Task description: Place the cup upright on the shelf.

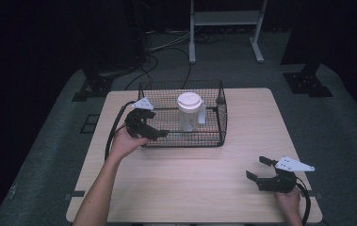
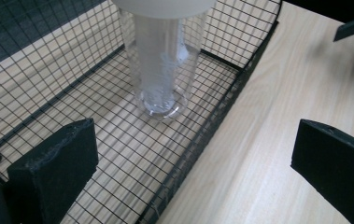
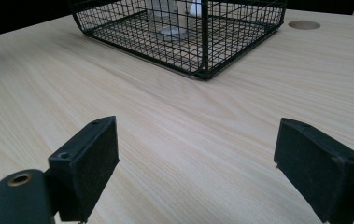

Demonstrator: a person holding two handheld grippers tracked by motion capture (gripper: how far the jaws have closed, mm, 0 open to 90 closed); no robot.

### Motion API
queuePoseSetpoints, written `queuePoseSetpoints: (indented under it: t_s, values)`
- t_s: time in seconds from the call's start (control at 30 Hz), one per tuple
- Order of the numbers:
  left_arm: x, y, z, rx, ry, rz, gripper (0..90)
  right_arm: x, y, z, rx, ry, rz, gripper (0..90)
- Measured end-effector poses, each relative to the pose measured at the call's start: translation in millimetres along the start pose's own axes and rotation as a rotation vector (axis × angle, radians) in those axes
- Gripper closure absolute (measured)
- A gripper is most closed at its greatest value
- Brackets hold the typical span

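Pale wood table (image 1: 204, 179) w/ wire basket (image 1: 221, 123): left hand-held gripper (image 1: 155, 134) wide open, empty, astride near rim; clear lidded jug (image 1: 188, 113) prob. light, slick — grip mid-body.

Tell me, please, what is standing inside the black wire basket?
A clear plastic jug with a white lid stands upright inside the wire basket. Whether the jug holds anything cannot be told.

Left gripper (image 1: 159, 134) jaws apart, right gripper (image 1: 257, 168) jaws apart, low
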State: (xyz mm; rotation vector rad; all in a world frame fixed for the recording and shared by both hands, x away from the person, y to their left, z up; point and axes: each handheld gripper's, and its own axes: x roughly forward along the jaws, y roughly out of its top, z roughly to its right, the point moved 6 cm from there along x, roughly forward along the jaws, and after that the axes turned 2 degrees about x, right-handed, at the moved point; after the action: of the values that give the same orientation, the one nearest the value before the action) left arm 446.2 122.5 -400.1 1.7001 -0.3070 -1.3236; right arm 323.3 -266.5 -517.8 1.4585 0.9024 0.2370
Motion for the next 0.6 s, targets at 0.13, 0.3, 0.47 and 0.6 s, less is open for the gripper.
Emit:
queuePoseSetpoints:
  t_s: [0.13, 0.3, 0.47, 0.6]
  values:
    - [-1.2, -5.5, 6.3, -0.002, -0.008, 0.015, 0.0, 0.1, -0.5, -0.3, 0.003, -0.002, -0.006, 12.8]
    - [-4.1, -8.7, 16.2, 0.013, -0.015, 0.036, 0.0, 0.3, -0.4, -0.7, 0.008, -0.004, -0.007, 12.9]
    - [-9.1, -13.3, 22.9, 0.022, -0.018, 0.05, 0.0, 0.2, -0.6, -0.4, 0.01, -0.003, -0.009, 12.8]
    - [-11.2, -17.2, 29.4, 0.033, -0.017, 0.051, 0.0, 0.4, -0.7, 0.1, 0.009, -0.005, -0.011, 12.9]
